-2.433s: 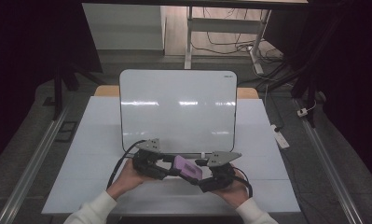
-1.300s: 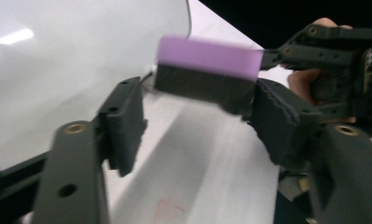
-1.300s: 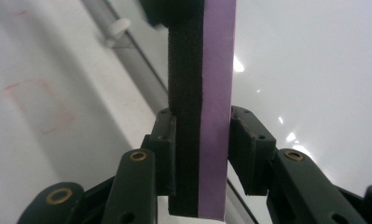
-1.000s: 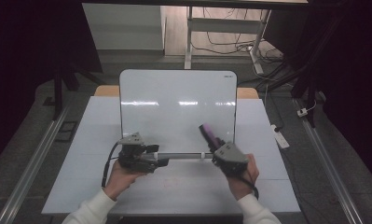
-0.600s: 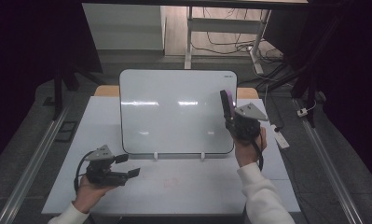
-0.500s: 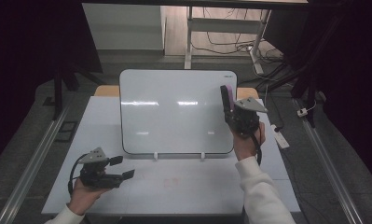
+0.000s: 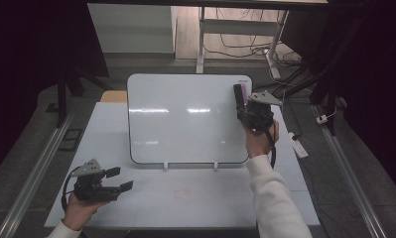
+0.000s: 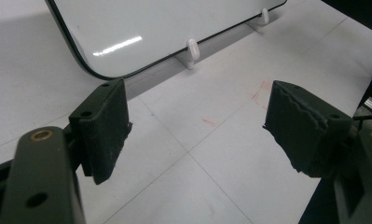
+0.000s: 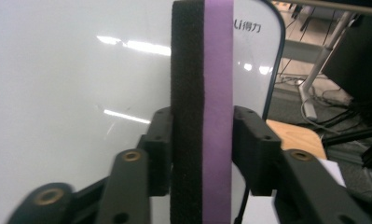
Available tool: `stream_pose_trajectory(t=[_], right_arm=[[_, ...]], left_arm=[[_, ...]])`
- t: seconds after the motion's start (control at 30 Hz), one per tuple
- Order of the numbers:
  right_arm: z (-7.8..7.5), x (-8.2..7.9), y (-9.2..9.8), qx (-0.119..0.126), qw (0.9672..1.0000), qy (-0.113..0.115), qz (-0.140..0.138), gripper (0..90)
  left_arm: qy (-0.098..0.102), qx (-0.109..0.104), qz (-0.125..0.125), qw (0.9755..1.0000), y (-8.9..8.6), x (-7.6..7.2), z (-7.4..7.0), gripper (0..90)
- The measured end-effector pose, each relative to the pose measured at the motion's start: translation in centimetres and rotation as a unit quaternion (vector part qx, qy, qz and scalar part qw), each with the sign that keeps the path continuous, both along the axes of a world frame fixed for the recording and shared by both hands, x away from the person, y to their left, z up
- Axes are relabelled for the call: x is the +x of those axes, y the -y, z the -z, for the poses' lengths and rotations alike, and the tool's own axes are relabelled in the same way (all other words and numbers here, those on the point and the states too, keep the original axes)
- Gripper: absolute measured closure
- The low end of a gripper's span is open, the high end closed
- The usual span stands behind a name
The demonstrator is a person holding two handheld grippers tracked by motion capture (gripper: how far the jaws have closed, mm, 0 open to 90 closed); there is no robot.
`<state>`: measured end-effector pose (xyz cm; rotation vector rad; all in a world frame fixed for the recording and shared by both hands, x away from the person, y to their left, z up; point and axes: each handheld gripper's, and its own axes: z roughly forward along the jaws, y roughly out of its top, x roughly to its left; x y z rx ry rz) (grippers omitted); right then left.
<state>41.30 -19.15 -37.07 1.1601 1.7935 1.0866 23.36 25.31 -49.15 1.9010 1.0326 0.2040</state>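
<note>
1. The right gripper [image 7: 243,101] is clamped on an eraser [image 7: 241,95], a slab with a black felt side and a purple side; in the right gripper view the eraser [image 9: 202,102] stands upright between the two jaws, which press against its flat faces

2. The person's right hand [image 7: 259,141] holds that gripper up at the right edge of the whiteboard [image 7: 185,119], near its top right corner, with the eraser's black side turned toward the board; whether the felt touches the board I cannot tell

3. The left gripper [image 7: 117,179] sits low at the front left of the table [image 7: 195,198], held in the left hand [image 7: 79,208]; its jaws are spread wide with nothing between them, as the left gripper view [image 8: 197,140] shows plainly

4. The whiteboard stands tilted back on two small white feet [image 7: 166,165], in the middle of the table; its surface looks clean, with ceiling lights reflected in it, and a small printed logo [image 9: 247,25] sits at its top right corner

5. The left gripper is well apart from the board, just off its lower left corner [image 8: 88,70]

6. Faint reddish marks [image 8: 260,93] show on the white tabletop in front of the board

7. Beyond the table a white metal stand [image 7: 201,44] and loose cables [image 7: 245,42] lie on the floor
</note>
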Motion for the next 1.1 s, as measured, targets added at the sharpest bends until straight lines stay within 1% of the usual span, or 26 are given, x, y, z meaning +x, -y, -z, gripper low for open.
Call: stream_pose_trajectory(t=[0.03, 0.13, 0.17, 0.2, 0.27, 0.4, 0.47, 0.6, 0.67, 0.7, 0.77, 0.8, 0.9, 1.03, 1.1], right_arm=[[0.0, -0.2, 0.2, 0.001, 1.0000, 0.005, -0.001, 52.7], [-0.1, -1.1, 0.9, 0.020, 0.9996, 0.016, -0.013, 47.6], [0.0, -1.5, 1.3, 0.022, 0.9994, 0.018, -0.020, 46.8], [0.3, -2.1, 1.8, 0.027, 0.9989, 0.019, -0.033, 46.5], [0.9, -3.0, 2.4, 0.031, 0.9981, 0.017, -0.051, 45.9], [2.8, -5.0, 3.9, 0.028, 0.9958, 0.000, -0.087, 44.7], [3.8, -6.0, 4.6, 0.029, 0.9940, -0.010, -0.105, 44.6], [5.8, -7.9, 5.6, 0.022, 0.9894, -0.033, -0.140, 44.2], [6.7, -8.7, 6.2, 0.026, 0.9867, -0.042, -0.155, 44.5], [7.2, -9.2, 6.5, 0.027, 0.9848, -0.050, -0.164, 44.5], [7.9, -9.7, 6.9, 0.019, 0.9830, -0.058, -0.173, 44.5], [8.3, -10.1, 7.2, 0.017, 0.9813, -0.063, -0.181, 44.4], [9.4, -10.9, 7.8, 0.009, 0.9778, -0.078, -0.194, 43.7], [10.4, -11.4, 8.5, 0.006, 0.9742, -0.095, -0.205, 43.5], [10.7, -11.4, 8.6, 0.004, 0.9734, -0.096, -0.208, 43.3]], left_arm=[[0.001, 0.002, 0.000, 1.0000, 0.0, 0.0, 0.0, 22.3], [0.000, 0.002, -0.002, 1.0000, -0.1, 0.0, 0.1, 22.3], [0.000, 0.002, -0.003, 1.0000, -0.1, 0.0, 0.1, 22.3], [0.000, 0.002, -0.003, 1.0000, -0.2, -0.1, 0.2, 22.3], [0.001, 0.003, -0.005, 1.0000, -0.3, -0.1, 0.2, 22.3], [0.001, 0.005, -0.009, 0.9999, -0.4, 0.1, 0.4, 22.3], [0.000, 0.007, -0.011, 0.9999, -0.5, 0.1, 0.6, 22.3], [0.000, 0.011, -0.016, 0.9998, -0.5, 0.2, 0.7, 22.3], [0.001, 0.011, -0.018, 0.9998, -0.5, 0.3, 0.7, 22.3], [0.000, 0.011, -0.017, 0.9998, -0.6, 0.3, 0.7, 22.3], [0.000, 0.011, -0.019, 0.9998, -0.6, 0.3, 0.7, 22.3], [0.000, 0.012, -0.019, 0.9998, -0.6, 0.3, 0.8, 22.3], [0.001, 0.012, -0.020, 0.9997, -0.6, 0.4, 0.8, 22.3], [0.003, 0.013, -0.021, 0.9997, -0.6, 0.4, 0.7, 22.2], [0.004, 0.013, -0.021, 0.9997, -0.5, 0.4, 0.7, 22.2]])
